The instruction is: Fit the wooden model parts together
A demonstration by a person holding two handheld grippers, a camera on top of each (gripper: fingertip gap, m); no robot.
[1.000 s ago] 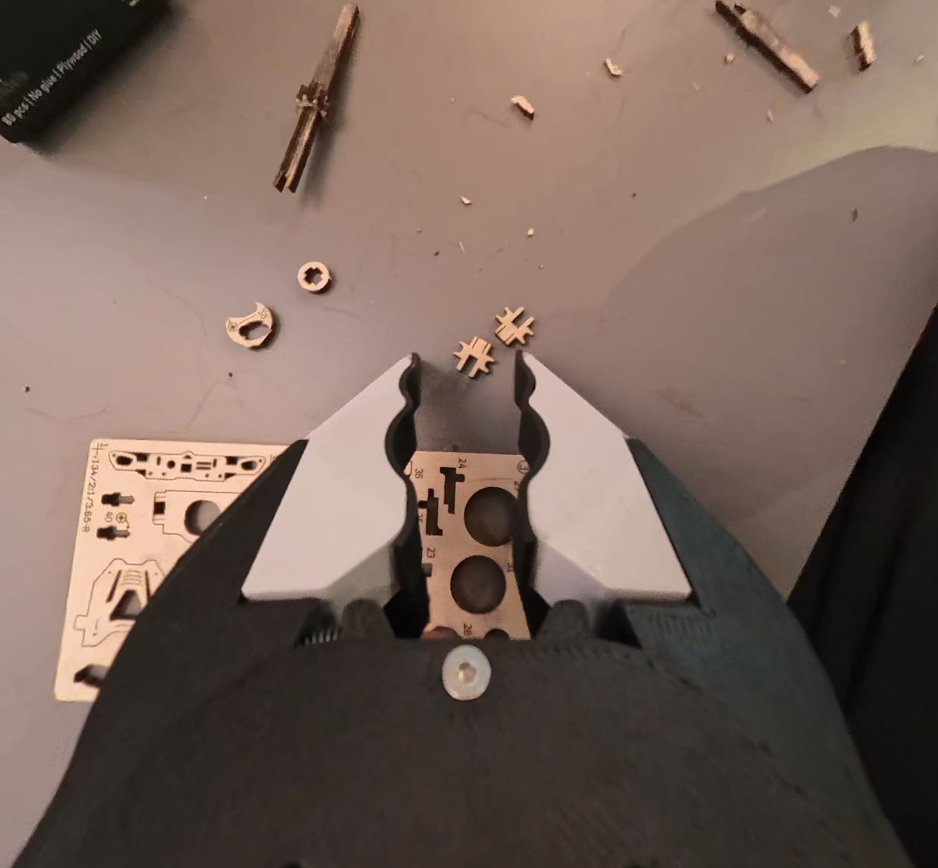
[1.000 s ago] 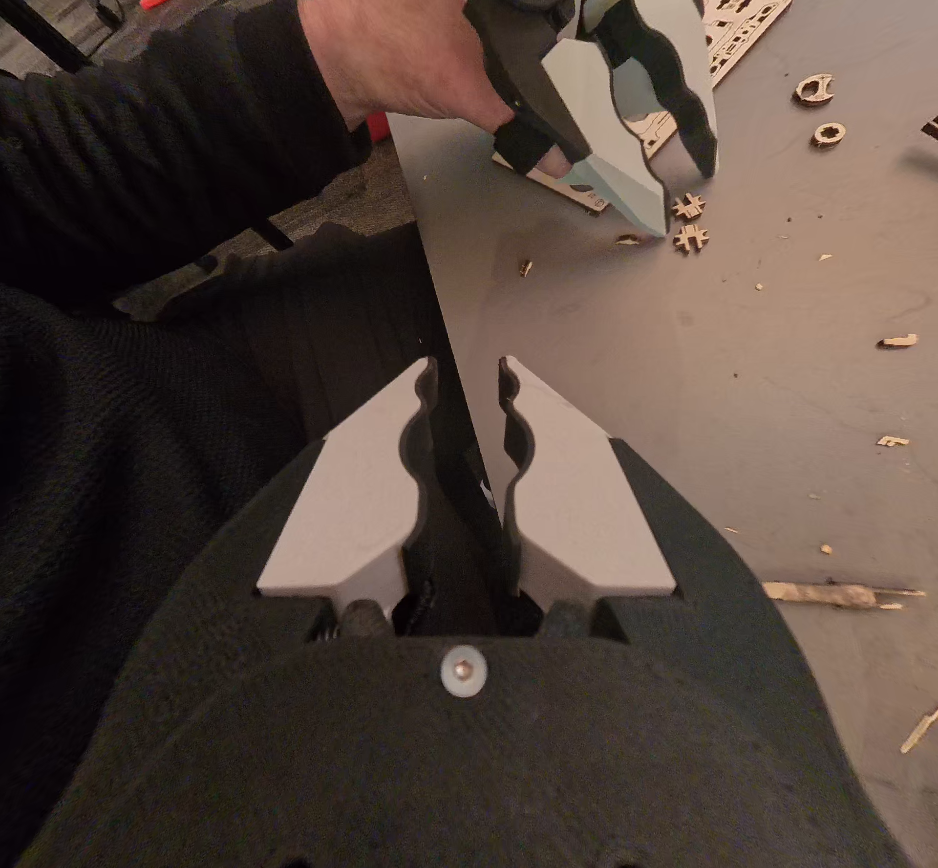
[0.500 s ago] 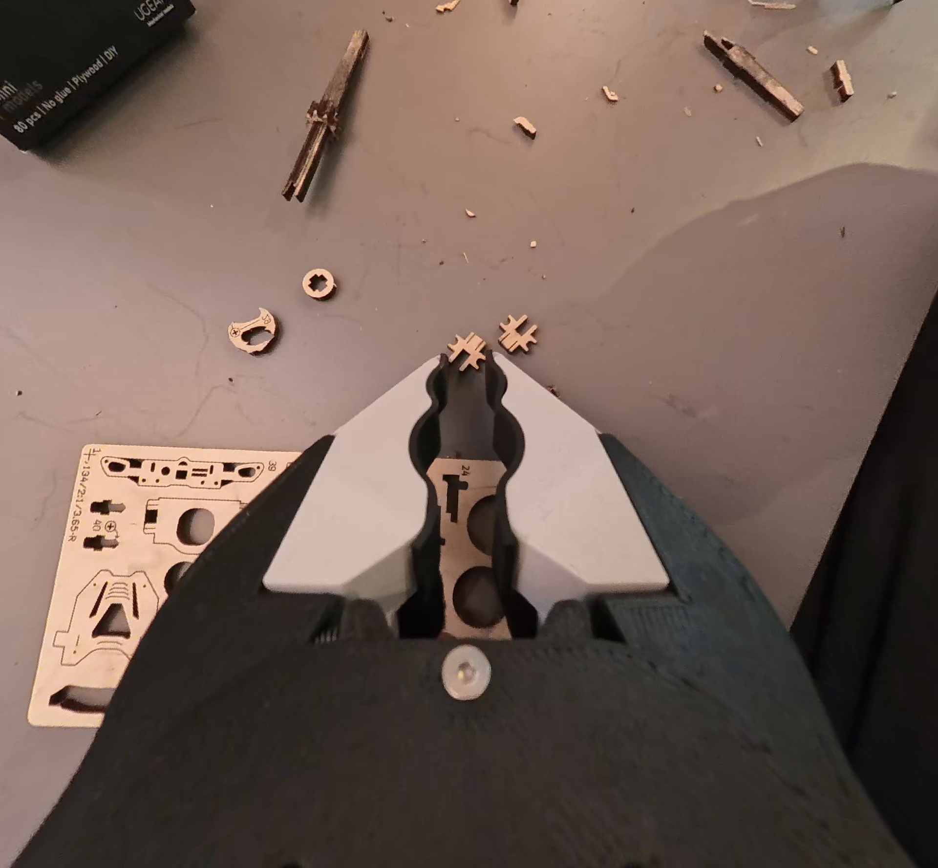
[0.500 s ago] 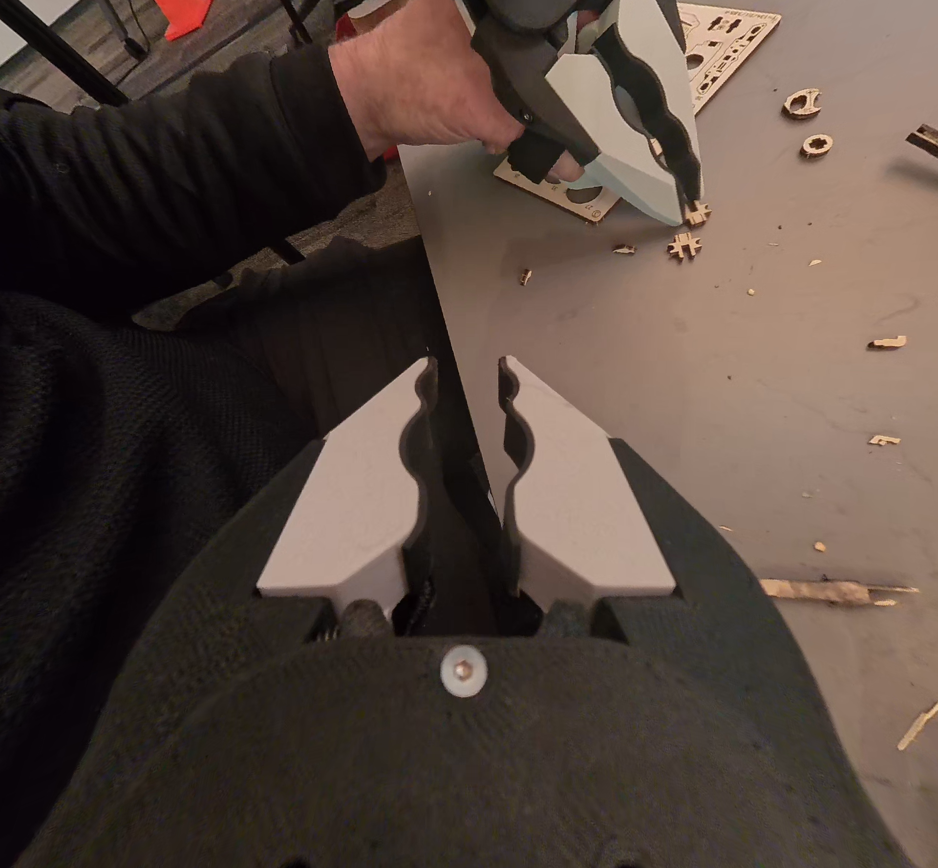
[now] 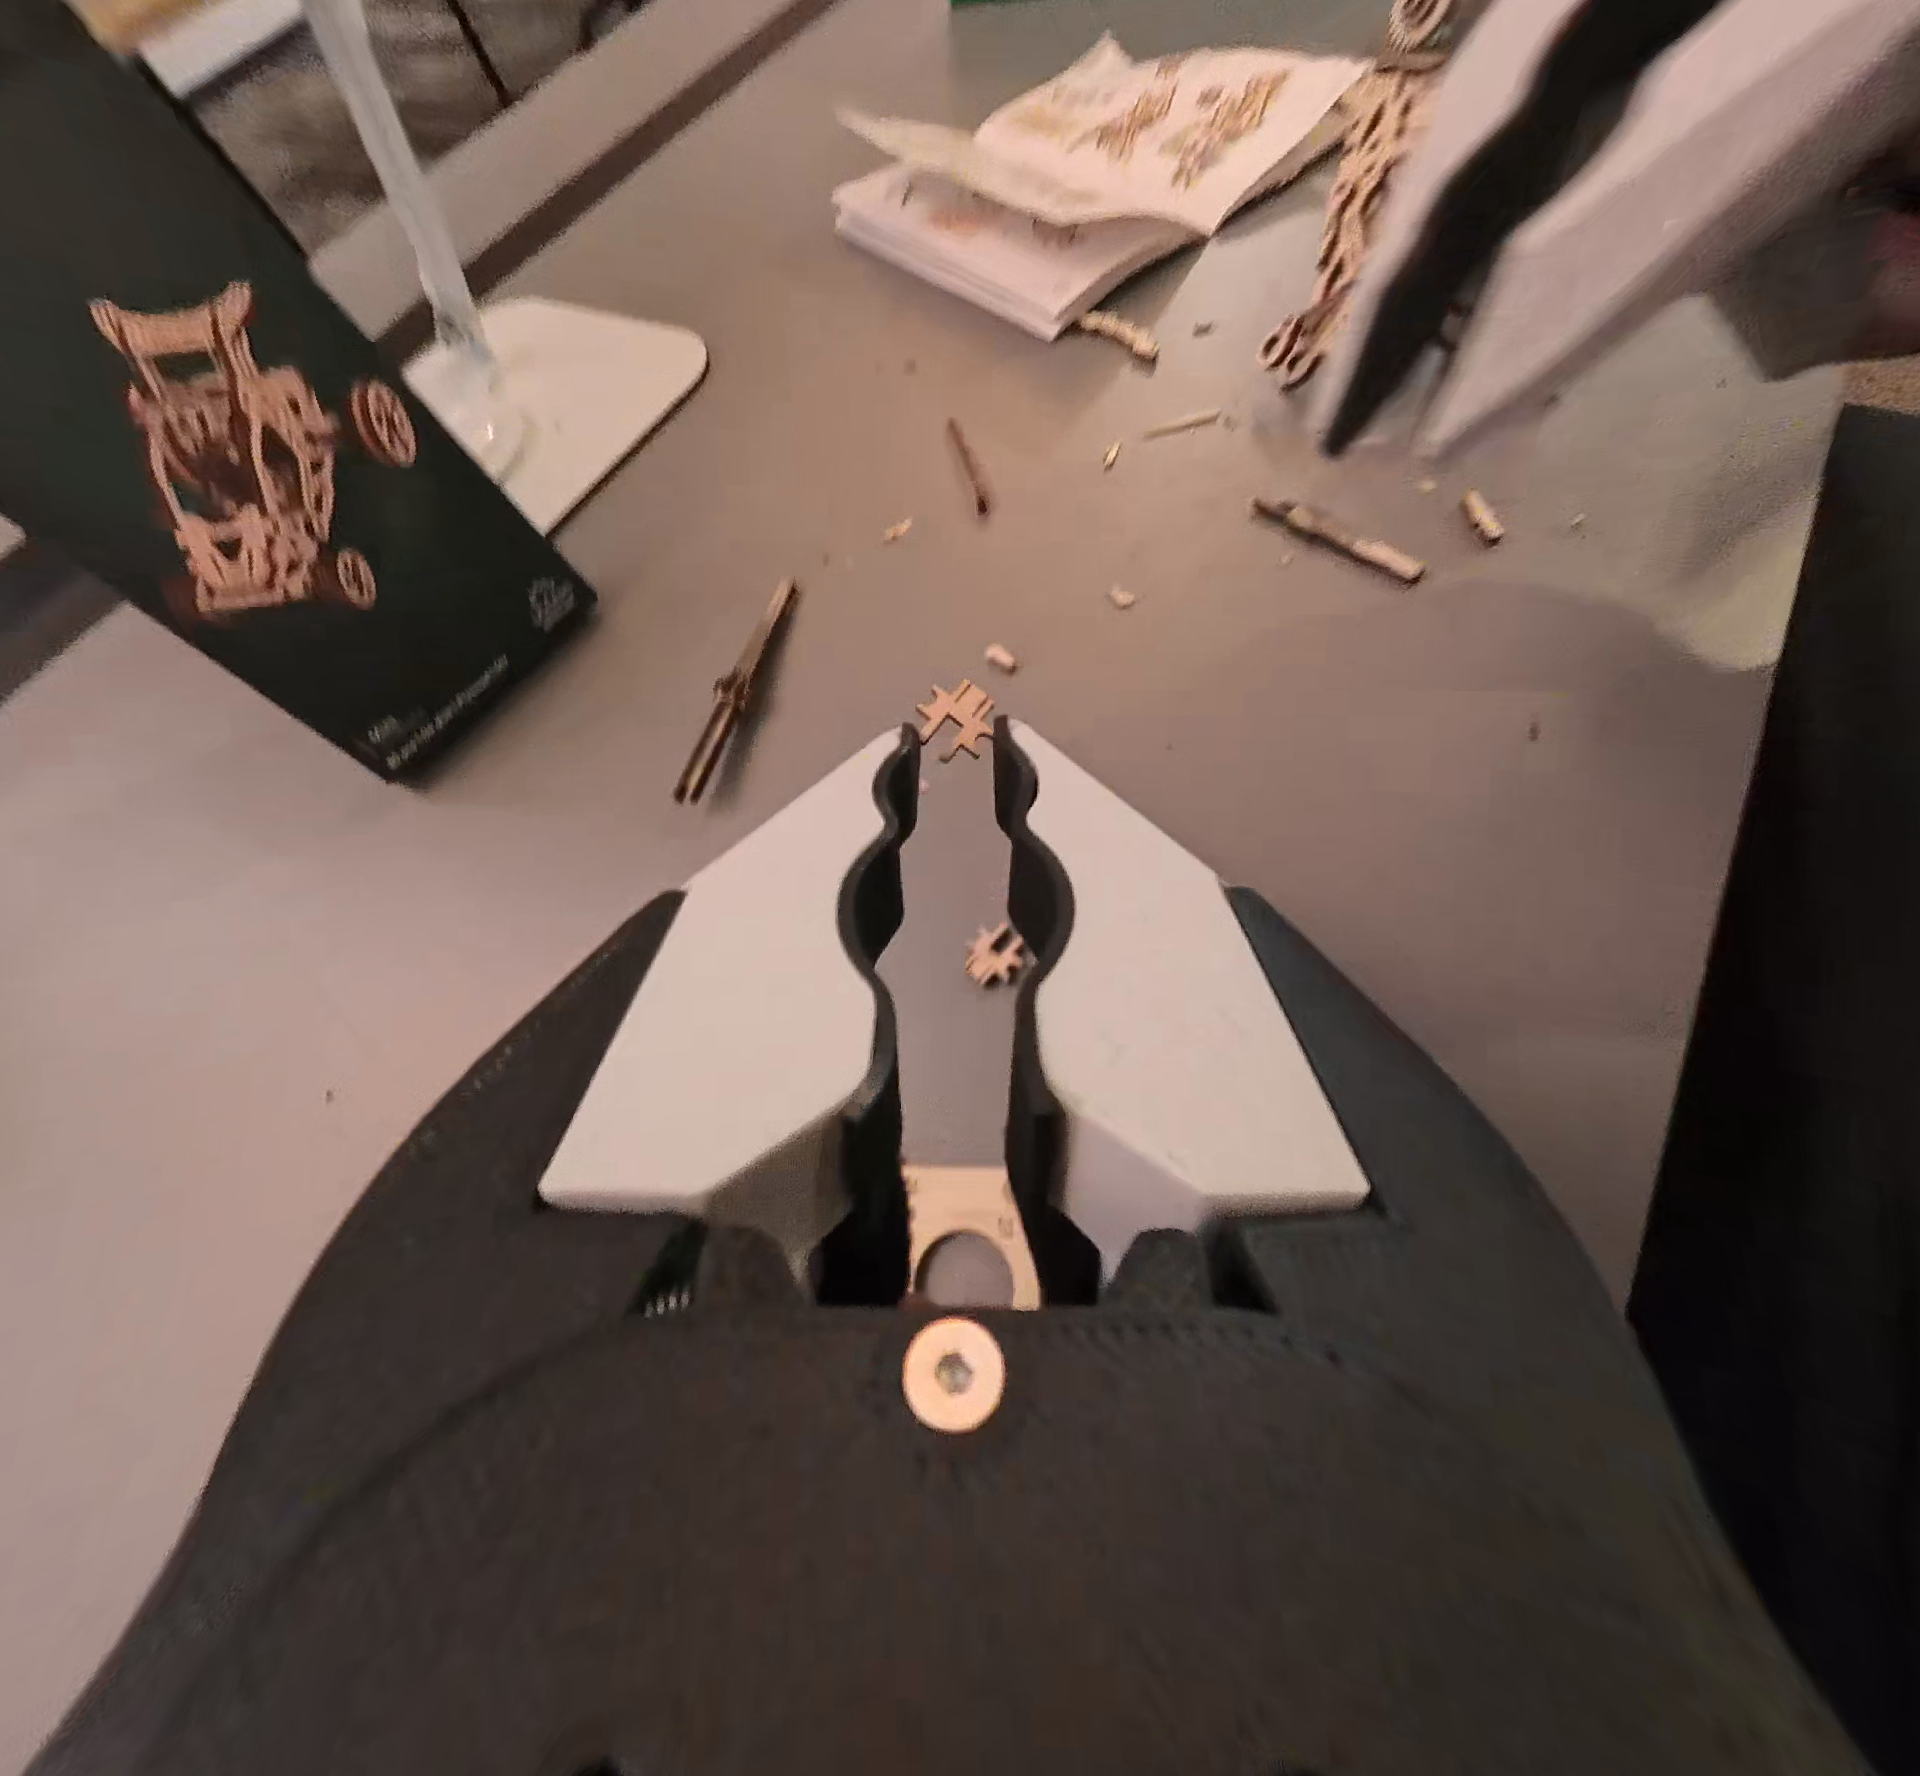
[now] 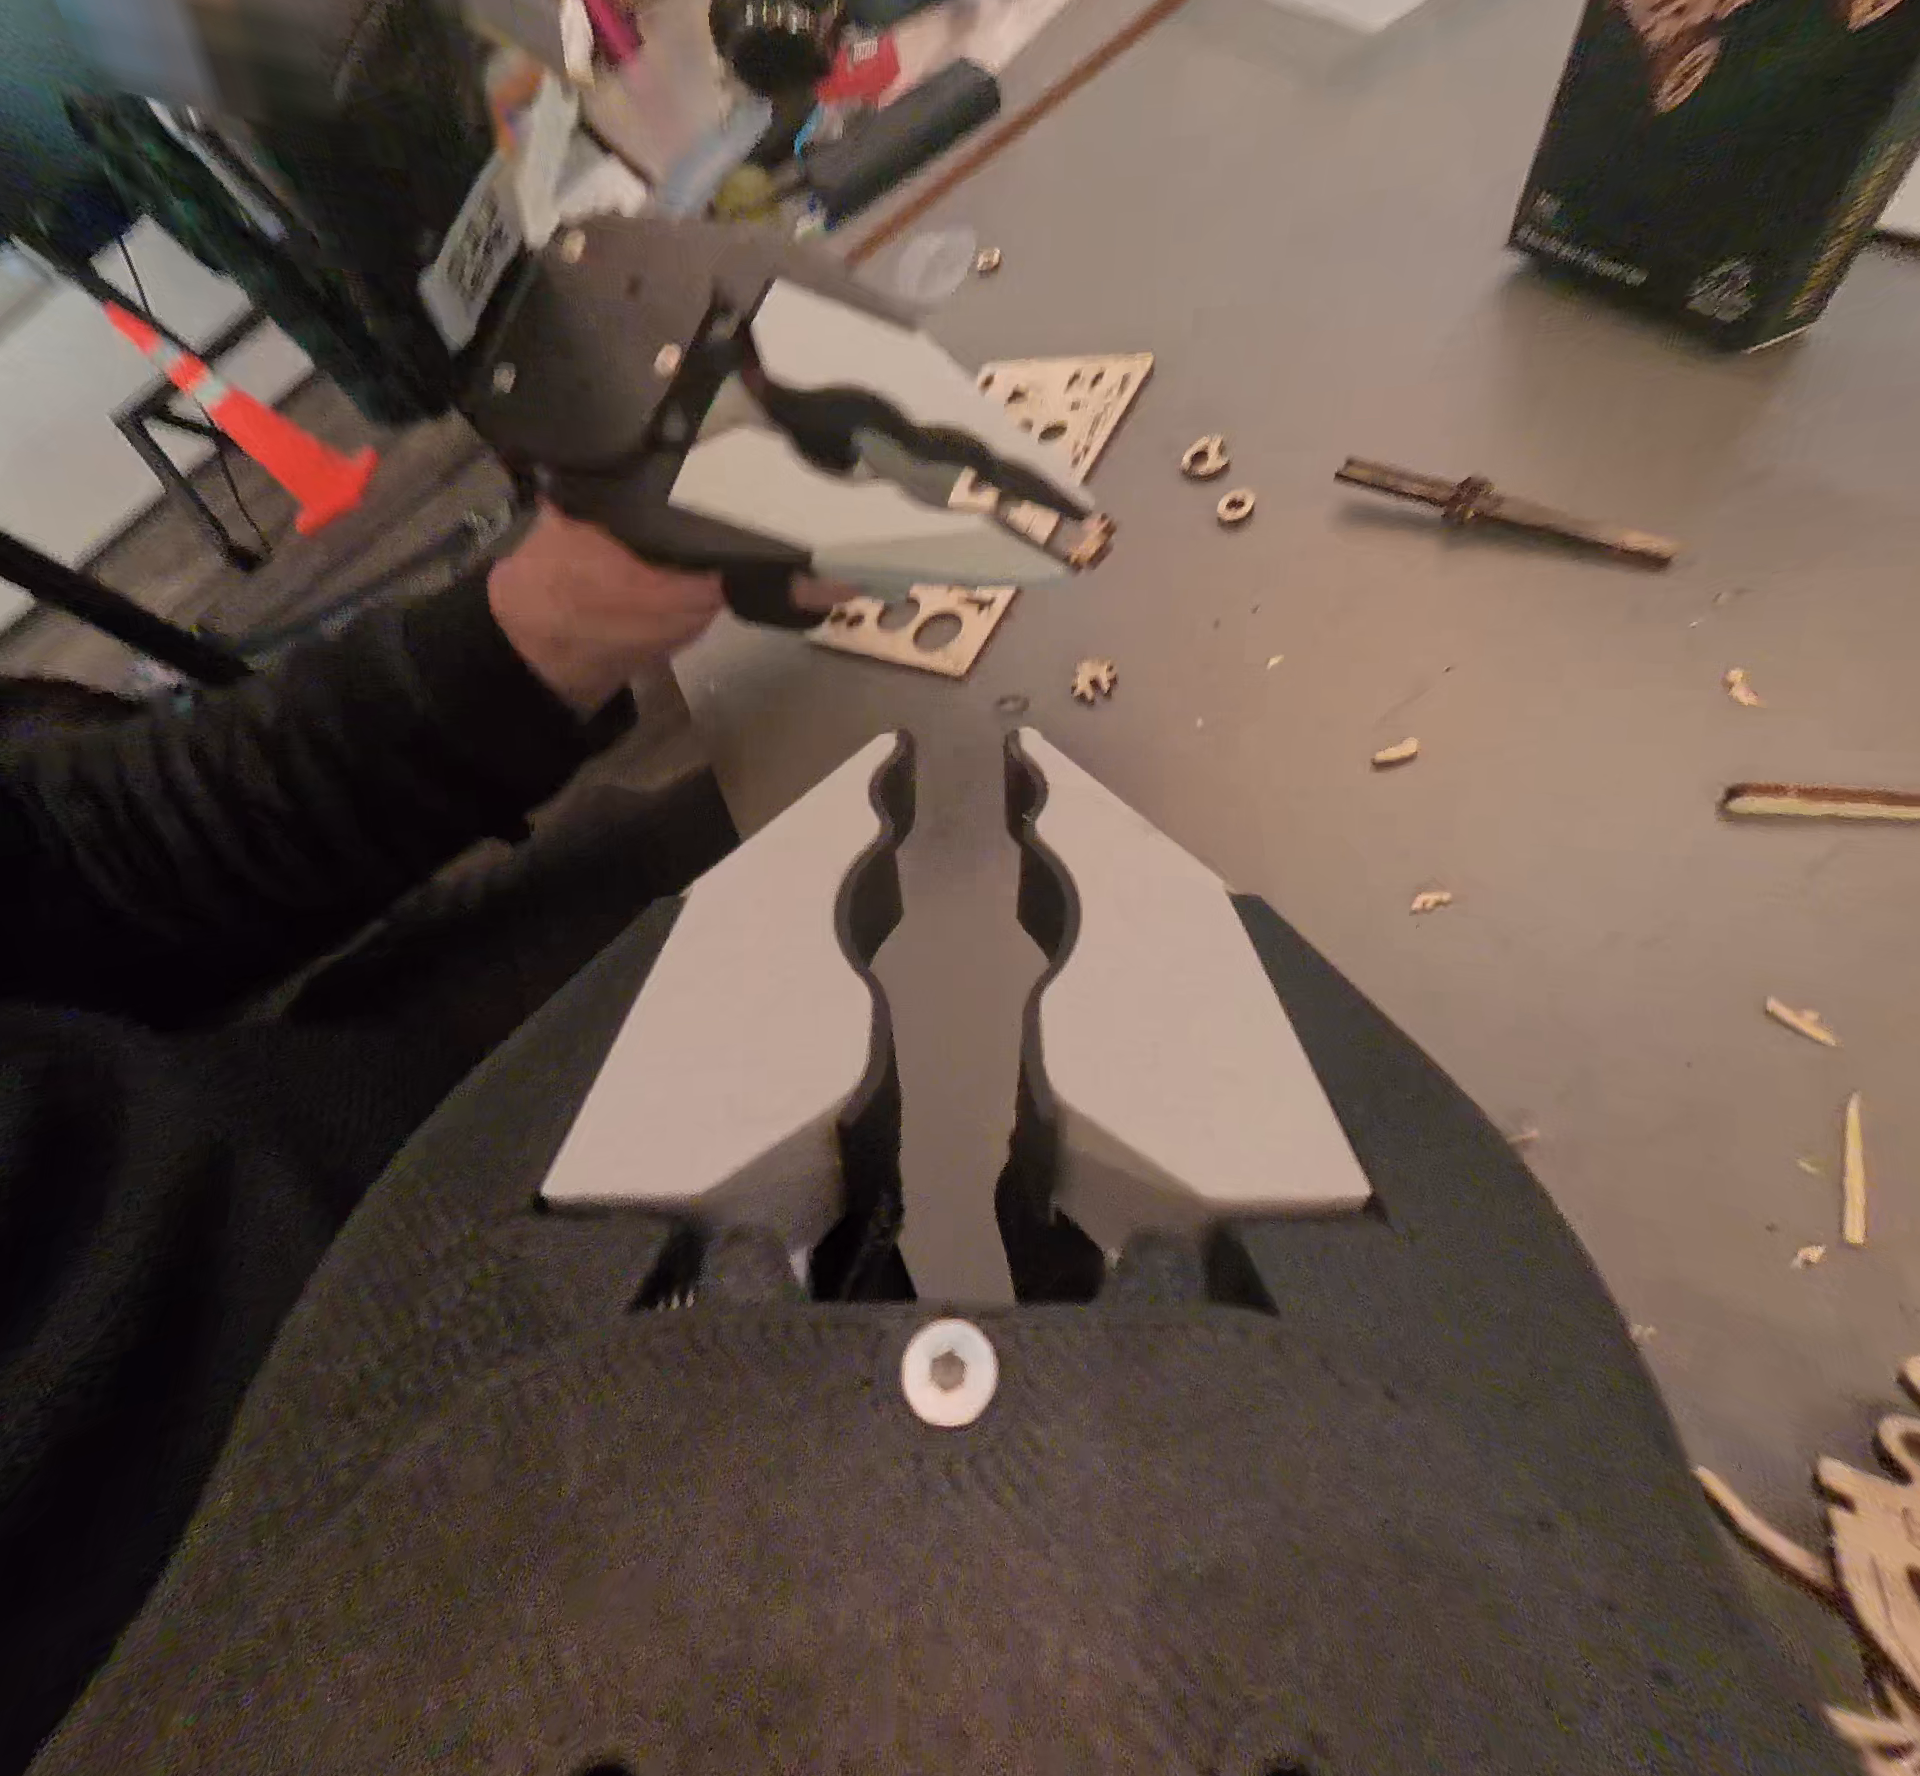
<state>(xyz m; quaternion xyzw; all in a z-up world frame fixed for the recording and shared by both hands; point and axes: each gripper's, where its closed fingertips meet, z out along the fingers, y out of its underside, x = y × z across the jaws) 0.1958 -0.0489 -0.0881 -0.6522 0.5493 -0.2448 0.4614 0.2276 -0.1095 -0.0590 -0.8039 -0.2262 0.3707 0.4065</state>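
Note:
My left gripper is shut on a small cross-shaped wooden piece at its fingertips and holds it above the grey table. The right wrist view shows the same gripper raised, with the piece at its tip. A second cross-shaped piece lies on the table below it, also seen in the right wrist view. My right gripper is open and empty over the table; it shows at the upper right of the left wrist view. A partly built wooden model lies behind it.
A plywood parts sheet lies under the left gripper, with two small ring pieces beside it. A dark wooden stick, a black box, an open booklet, a white stand base and scattered wood scraps are on the table. Some 8 cm of space lies between my two pairs of fingers. Measured from the fingertips, the dark wooden stick is 12 cm or so from the left gripper and 20 cm from the right. Seen from the left wrist view as well.
My left gripper closed on one cross-shaped piece, lifted it off the table and tilted up. My right gripper moved from the table's edge out over the table.

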